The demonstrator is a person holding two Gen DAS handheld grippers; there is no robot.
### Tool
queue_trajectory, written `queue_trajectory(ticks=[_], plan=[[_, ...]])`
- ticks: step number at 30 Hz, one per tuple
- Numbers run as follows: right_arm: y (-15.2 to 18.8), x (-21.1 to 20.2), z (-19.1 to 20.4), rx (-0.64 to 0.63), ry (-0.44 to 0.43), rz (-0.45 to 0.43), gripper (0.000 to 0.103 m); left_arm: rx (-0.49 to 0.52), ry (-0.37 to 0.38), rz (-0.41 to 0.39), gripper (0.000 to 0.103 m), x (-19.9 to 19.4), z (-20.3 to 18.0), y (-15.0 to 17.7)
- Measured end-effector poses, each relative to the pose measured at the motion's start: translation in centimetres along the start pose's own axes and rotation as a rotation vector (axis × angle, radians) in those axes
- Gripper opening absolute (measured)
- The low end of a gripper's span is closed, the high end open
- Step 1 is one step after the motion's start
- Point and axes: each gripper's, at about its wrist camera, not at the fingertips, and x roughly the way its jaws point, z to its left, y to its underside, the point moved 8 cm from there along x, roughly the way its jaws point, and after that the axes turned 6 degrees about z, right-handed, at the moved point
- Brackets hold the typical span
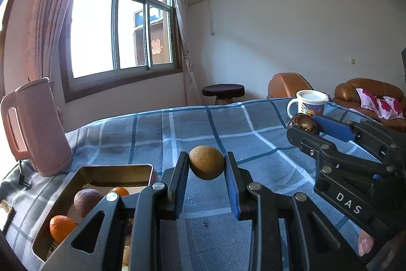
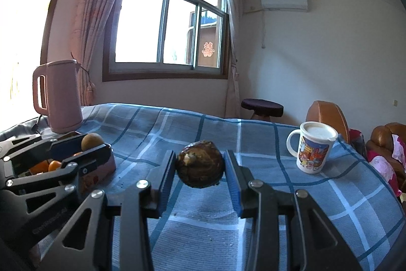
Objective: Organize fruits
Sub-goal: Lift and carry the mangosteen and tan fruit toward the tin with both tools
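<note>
While both hands hover over blue plaid tablecloth (image 1: 152, 133), left gripper (image 1: 206, 179) has fingers clamped on round tan-brown fruit (image 1: 206, 162), held in air just past gold metal tin (image 1: 114, 170) with orange tangerines (image 1: 61, 227) and dull purple fruit (image 1: 87, 198) inside. Right gripper (image 2: 199, 177) pinches dark brown mottled fruit (image 2: 200, 163), also clear of cloth. Pink plastic kettle (image 1: 35, 126) behind tin, white cartoon mug (image 2: 314, 147) far right.
</note>
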Motion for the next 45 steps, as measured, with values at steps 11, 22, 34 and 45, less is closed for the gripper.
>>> queue_trajectory(ticks=[11, 22, 34, 45], plan=[[-0.2, 0.2, 2.4, -0.037, -0.024, 0.003, 0.042, -0.024, -0.003, -0.004, 0.03, -1.1, 1.8, 0.2], [-1.2, -0.1, 5.2, -0.072, -0.065, -0.011, 0.042, -0.041, -0.031, 0.0, 0.03, -2.4, 4.2, 0.7], [-2.5, -0.6, 8.1, -0.112, -0.111, -0.026, 0.042, -0.044, -0.068, 0.0, 0.03, -3.7, 6.4, 1.0], [-2.9, -0.4, 10.8, -0.153, -0.151, -0.03, 0.042, -0.07, -0.114, 0.007, 0.03, -4.5, 9.2, 1.3]])
